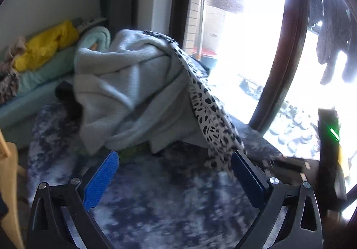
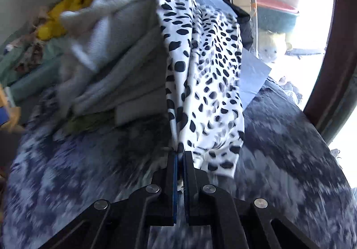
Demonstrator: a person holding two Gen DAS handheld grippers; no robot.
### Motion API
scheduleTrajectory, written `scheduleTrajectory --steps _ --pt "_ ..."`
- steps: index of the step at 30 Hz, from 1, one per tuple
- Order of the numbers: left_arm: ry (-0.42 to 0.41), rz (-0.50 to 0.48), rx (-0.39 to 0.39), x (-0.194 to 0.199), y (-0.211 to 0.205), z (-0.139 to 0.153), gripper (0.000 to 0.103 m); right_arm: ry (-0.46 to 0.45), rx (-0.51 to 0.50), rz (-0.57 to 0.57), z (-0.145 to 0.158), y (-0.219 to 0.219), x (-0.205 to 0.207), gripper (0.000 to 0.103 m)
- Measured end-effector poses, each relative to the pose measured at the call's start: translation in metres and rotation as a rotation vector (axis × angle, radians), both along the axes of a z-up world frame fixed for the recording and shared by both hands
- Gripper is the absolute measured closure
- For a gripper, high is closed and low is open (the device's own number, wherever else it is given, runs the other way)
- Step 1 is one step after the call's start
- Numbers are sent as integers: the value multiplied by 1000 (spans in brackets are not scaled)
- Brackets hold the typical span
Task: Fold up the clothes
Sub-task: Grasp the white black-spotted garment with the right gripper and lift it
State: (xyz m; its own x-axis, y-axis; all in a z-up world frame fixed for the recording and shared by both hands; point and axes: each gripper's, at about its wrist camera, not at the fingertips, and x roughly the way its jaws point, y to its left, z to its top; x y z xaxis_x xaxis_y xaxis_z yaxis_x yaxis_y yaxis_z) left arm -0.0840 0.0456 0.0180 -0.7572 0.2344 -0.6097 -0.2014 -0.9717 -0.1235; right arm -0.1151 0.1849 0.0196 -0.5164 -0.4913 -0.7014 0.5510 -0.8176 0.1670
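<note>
The right claw point(image 2: 180, 155) pinches the spotted garment's point(image 2: 207, 84) lower edge beside the grey sweater point(image 1: 125, 84), while the left claw point(image 1: 175, 159) gapes empty before that sweater.

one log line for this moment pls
right gripper: shut on spotted cloth | left gripper: open, empty | grey cloth: heaped on blue rug

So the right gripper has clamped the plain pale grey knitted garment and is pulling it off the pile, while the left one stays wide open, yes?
Not quite. The right gripper is shut on the white cloth with black spots, not the pale grey knitted garment beside it; the right wrist view shows this. The left gripper is indeed wide open.
</note>
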Motion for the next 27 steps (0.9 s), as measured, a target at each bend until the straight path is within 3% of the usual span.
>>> scheduleTrajectory --steps 8,12,15,16,18,20,21,22,23,27 --pt "12 -39 43 -30 46 30 1 120 -54 47 37 47 84 102" --pt "16 -1 41 -59 64 50 3 85 -85 72 39 58 99 102" --pt "-33 45 -4 -88 73 50 7 52 -103 104 33 63 110 102" --pt "-64 64 -13 -99 74 46 11 45 -108 114 32 65 114 102" --pt "-119 101 -20 -116 73 35 30 25 -114 139 29 68 123 102" --pt "-191 153 -16 -132 68 22 68 9 -101 173 29 67 131 102" --pt "-232 166 7 -140 65 15 76 11 -91 187 29 68 134 102" --pt "-270 176 33 -148 61 10 94 18 -79 195 29 69 137 102" --pt "-300 181 66 -153 57 6 101 26 -67 202 30 70 139 102" --pt "-279 185 91 -159 55 25 102 38 -22 193 27 76 139 102"
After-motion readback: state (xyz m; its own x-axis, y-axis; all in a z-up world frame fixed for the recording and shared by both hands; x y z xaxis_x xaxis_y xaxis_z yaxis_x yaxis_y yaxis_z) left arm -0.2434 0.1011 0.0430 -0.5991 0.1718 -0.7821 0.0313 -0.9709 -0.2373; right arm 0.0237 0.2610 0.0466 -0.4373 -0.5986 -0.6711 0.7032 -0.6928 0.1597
